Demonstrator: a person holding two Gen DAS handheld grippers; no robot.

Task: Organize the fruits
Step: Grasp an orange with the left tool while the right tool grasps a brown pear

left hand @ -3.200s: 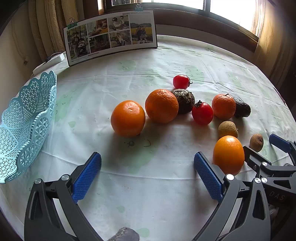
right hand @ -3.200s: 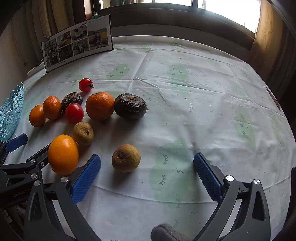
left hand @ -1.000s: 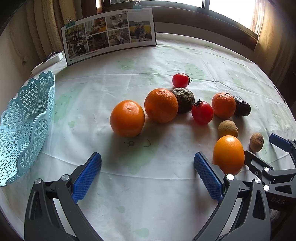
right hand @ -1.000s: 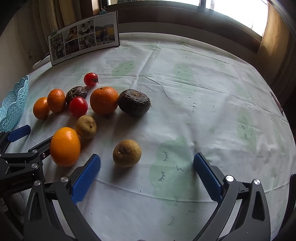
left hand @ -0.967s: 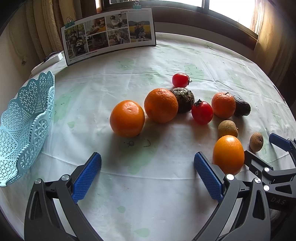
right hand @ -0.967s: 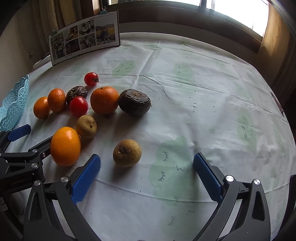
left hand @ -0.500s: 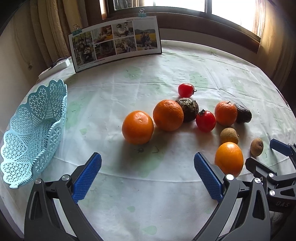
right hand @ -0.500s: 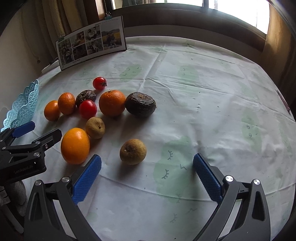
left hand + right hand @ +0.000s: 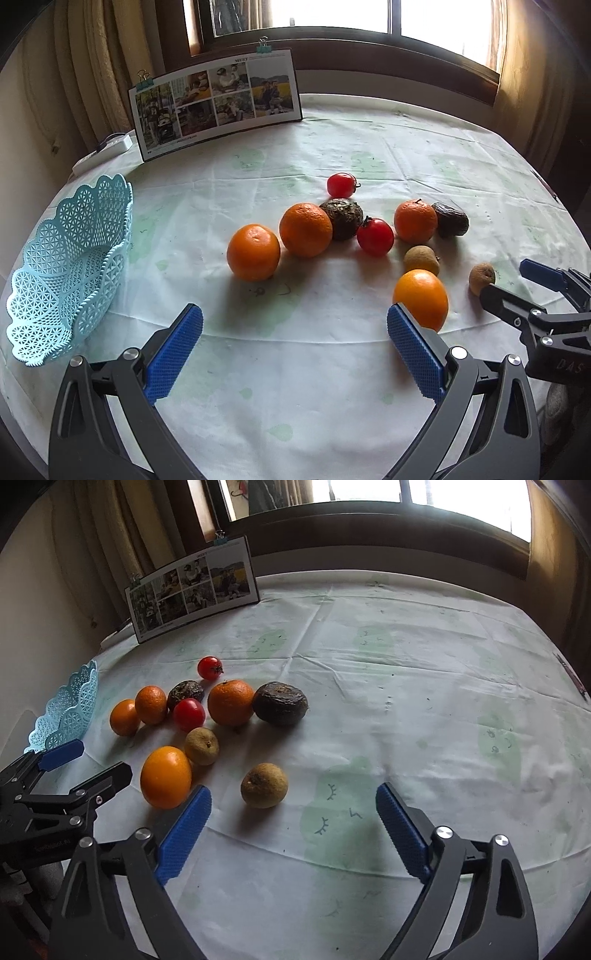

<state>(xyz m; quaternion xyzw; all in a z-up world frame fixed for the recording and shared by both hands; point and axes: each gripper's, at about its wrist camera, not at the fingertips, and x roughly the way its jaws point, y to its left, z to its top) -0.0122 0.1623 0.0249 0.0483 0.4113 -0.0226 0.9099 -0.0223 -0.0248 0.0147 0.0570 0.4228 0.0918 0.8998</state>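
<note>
Listing contents of a round table (image 9: 332,369) under a pale green-patterned cloth.

Left gripper (image 9: 295,343): jaws spread wide, holding nothing, above bare cloth near the table's front edge.
Right gripper (image 9: 293,825): jaws spread wide, empty; a brown round fruit (image 9: 264,785) lies just ahead of its left finger, apart from it.
Basket (image 9: 70,266): light blue lattice, at the table's left edge, tipped toward the centre, nothing seen inside.
Oranges: one large orange (image 9: 420,298) just beyond the left gripper's right finger; two oranges (image 9: 253,252) side by side mid-table; a fourth (image 9: 415,220) further right.
Tomatoes: one (image 9: 375,236) between the oranges, one (image 9: 340,184) behind the cluster.
Dark wrinkled fruits: one (image 9: 341,218) touching the second orange, one (image 9: 450,223) beside the fourth orange.
Small brown fruit (image 9: 421,260): just behind the large orange.
Obstructions: fruit cluster sits between both grippers and the table's far side; cloth between left gripper and basket is open.
Surroundings: photo board (image 9: 218,103) with binder clips propped at the far edge; white power strip (image 9: 103,153) beside it; curtains and window behind.
</note>
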